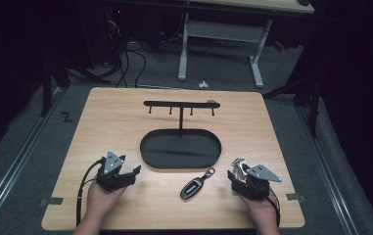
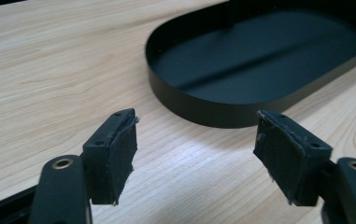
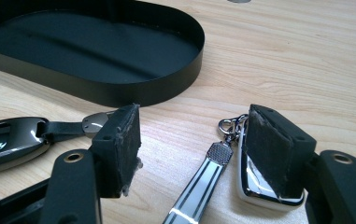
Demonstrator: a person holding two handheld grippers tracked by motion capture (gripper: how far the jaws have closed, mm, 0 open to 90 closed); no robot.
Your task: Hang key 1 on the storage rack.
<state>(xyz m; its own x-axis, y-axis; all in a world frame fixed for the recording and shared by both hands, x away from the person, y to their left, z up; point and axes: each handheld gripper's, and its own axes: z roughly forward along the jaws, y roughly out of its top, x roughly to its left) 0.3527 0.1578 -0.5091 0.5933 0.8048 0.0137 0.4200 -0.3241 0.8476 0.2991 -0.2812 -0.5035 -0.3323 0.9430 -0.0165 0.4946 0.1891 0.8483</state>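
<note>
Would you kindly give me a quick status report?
Left gripper open, empty. Right gripper open, silver key fob at one jaw, ungripped. Black key fob close beside.

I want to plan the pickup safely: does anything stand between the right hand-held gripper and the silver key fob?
Nothing visible does. The right hand-held gripper is open, and the silver key fob lies by its right-hand jaw, its striped strap in the gap. The black key fob lies outside the other jaw.
</note>
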